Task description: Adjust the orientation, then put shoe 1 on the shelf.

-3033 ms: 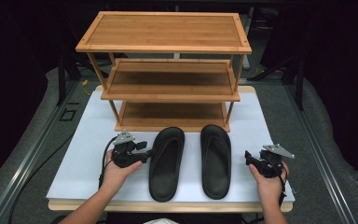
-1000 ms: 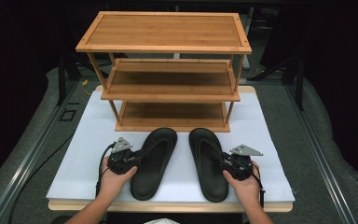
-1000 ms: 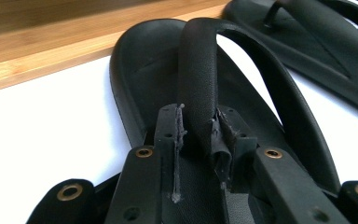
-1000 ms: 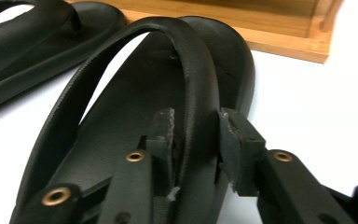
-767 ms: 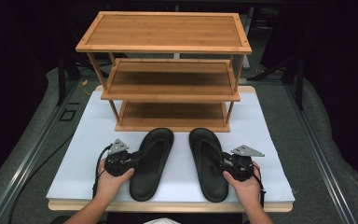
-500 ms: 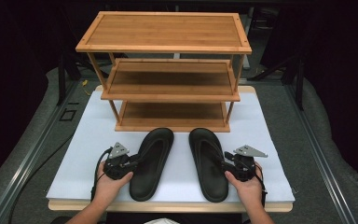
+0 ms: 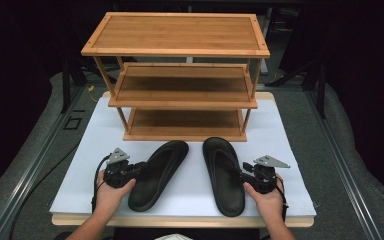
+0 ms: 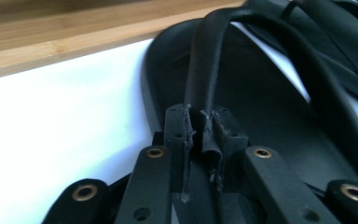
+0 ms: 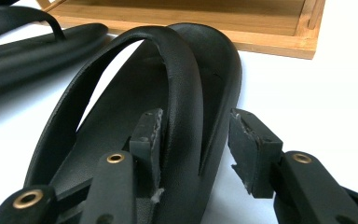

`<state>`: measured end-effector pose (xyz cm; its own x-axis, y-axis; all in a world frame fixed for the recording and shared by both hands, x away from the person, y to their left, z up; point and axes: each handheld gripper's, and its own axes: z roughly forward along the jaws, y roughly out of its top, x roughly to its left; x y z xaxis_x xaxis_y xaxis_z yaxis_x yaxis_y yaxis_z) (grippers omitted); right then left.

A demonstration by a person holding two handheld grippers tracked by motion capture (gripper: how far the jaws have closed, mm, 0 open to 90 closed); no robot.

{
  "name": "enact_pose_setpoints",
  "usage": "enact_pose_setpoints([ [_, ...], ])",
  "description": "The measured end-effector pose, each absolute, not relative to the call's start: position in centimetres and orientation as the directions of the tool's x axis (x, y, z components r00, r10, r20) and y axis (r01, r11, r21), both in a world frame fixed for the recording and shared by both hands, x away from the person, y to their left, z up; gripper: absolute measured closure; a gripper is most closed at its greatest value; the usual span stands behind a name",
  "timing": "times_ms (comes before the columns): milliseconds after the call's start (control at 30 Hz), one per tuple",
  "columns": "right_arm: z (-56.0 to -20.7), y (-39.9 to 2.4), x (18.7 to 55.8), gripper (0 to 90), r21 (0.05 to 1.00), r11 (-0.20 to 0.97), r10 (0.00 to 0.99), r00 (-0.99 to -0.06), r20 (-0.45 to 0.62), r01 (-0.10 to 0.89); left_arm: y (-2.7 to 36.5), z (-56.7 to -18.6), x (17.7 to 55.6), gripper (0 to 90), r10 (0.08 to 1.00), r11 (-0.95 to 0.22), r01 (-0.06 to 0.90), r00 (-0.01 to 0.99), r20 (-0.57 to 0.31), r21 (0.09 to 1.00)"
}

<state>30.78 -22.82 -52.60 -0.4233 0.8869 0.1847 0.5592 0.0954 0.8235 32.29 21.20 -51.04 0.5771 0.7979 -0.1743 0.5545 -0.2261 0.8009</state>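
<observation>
nearest the person, two hands come in over the front edge of the counter (image 7: 80, 200), each holding a tool. the left tool (image 7: 139, 170) sits at the outer side of the left sandal (image 7: 157, 175); its jaws have just been closing, and in the left gripper view the left tool (image 8: 200, 140) is clenched on the strap (image 8: 200, 74) of that sandal, the pads pressing the strap from both sides. the right tool (image 7: 241, 172) sits at the outer side of the right sandal (image 7: 225, 175); its jaws have just been opening. in the right gripper view the right tool (image 9: 196, 135) stands released, with the right sandal's strap (image 9: 177, 74) and outer edge between the jaws: the left pad lies against the strap, the right pad stands clear of the sole with white counter showing in the gap.

both black sandals lie flat on the white counter, side by side, heels toward the person, toes toward the rack. the left sandal is angled, its toe leaning to the right; the right sandal runs nearly straight, and the two are apart.

just beyond the toes stands a wooden shoe rack (image 7: 180, 50) with three shelves, all bare, its lowest shelf (image 7: 185, 125) near the sandals' tips.
</observation>
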Motion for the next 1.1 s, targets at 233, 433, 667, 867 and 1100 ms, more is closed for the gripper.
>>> enact_pose_setpoints([
  [233,-52.7,-22.9,30.9,54.1,0.826,0.091,0.888,-0.421,0.186,0.556,21.8,-50.3,32.0,82.9,0.807,-0.209,0.533,0.568,-0.163,0.820],
  [433,-52.7,-22.9,30.9,53.5,0.824,0.088,0.888,-0.419,0.190,0.559,22.2,-49.4,31.5,83.0,0.810,-0.193,0.500,0.567,-0.150,0.844],
  [667,-52.7,-23.0,30.9,52.7,0.824,0.084,0.887,-0.419,0.195,0.560,23.0,-48.1,31.0,83.1,0.815,-0.163,0.460,0.561,-0.144,0.873],
  [867,-52.6,-23.1,30.8,53.0,0.820,0.086,0.884,-0.423,0.199,0.566,23.9,-47.3,30.7,83.1,0.817,-0.122,0.440,0.553,-0.161,0.890],
  [1100,-52.6,-22.6,30.6,62.9,0.806,0.100,0.882,-0.427,0.199,0.584,25.2,-46.2,30.8,83.2,0.821,-0.083,0.428,0.541,-0.182,0.900],
])
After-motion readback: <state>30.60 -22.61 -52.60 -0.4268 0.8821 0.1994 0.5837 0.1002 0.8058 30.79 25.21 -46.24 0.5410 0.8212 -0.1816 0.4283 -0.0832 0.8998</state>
